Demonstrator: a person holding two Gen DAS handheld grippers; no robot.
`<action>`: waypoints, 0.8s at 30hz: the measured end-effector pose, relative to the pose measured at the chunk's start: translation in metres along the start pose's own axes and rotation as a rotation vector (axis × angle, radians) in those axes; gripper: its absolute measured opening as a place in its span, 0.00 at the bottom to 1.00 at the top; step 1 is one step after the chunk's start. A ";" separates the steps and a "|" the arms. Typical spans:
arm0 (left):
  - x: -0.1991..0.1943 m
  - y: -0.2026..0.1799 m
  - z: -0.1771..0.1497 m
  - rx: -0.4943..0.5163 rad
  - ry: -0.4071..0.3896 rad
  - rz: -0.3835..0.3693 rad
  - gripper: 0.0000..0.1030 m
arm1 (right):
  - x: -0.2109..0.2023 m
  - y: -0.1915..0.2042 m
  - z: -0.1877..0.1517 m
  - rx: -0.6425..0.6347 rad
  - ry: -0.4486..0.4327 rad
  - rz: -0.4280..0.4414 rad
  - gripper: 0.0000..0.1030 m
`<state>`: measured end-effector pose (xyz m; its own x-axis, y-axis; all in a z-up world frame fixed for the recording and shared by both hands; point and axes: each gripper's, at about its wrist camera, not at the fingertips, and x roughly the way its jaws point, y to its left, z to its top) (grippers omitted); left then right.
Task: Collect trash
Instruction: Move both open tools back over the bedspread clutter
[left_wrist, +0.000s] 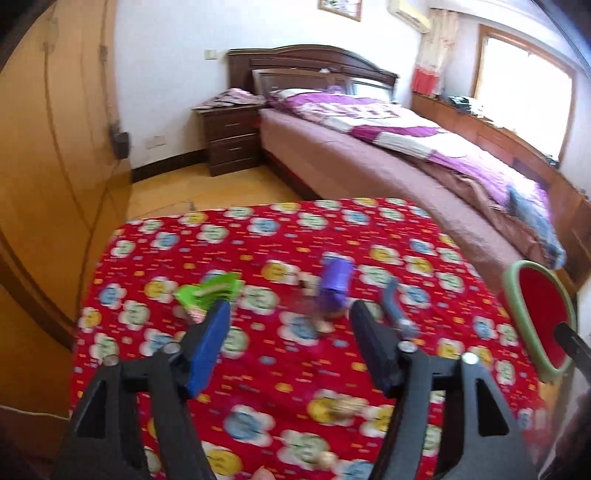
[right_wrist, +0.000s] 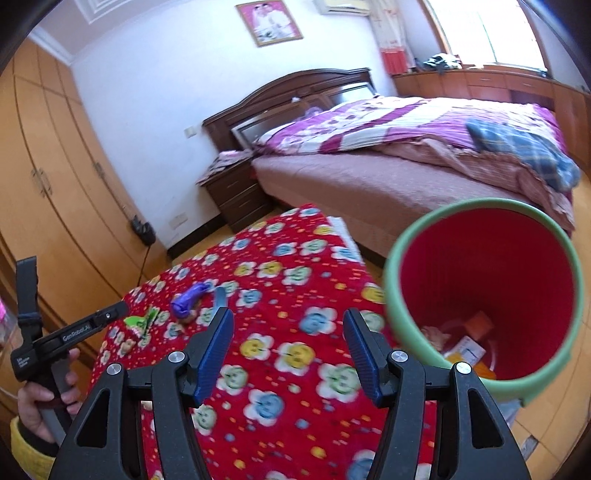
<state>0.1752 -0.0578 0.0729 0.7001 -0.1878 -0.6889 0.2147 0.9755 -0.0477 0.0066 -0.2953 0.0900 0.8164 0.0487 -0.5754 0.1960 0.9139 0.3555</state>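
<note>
On the red flower-patterned tablecloth (left_wrist: 258, 369) lie three pieces of trash: a crumpled green wrapper (left_wrist: 208, 293) at the left, a purple cylindrical packet (left_wrist: 334, 284) near the middle, and a slim blue strip (left_wrist: 391, 297) just right of it. The red plastic bin with a green rim (right_wrist: 391, 295) stands off the table's right edge, some paper scraps (right_wrist: 467, 349) in its bottom. The left gripper (left_wrist: 290, 332) hovers above the cloth on the near side of the trash, jaws released and empty. The right gripper (right_wrist: 288, 332) hangs over the cloth beside the bin, jaws likewise apart. A bed with a purple quilt (right_wrist: 369, 125) lies far behind.
</note>
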 end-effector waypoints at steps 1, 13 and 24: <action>0.003 0.007 0.001 -0.013 -0.002 0.032 0.73 | 0.005 0.003 0.002 -0.004 0.007 0.003 0.61; 0.062 0.052 -0.003 -0.107 0.052 0.114 0.81 | 0.079 0.040 0.013 -0.040 0.092 0.014 0.61; 0.118 0.054 -0.004 -0.106 0.126 0.158 0.81 | 0.126 0.049 -0.001 -0.052 0.188 0.014 0.61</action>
<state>0.2669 -0.0265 -0.0134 0.6272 -0.0228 -0.7786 0.0320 0.9995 -0.0034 0.1182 -0.2441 0.0338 0.7023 0.1314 -0.6996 0.1528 0.9321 0.3284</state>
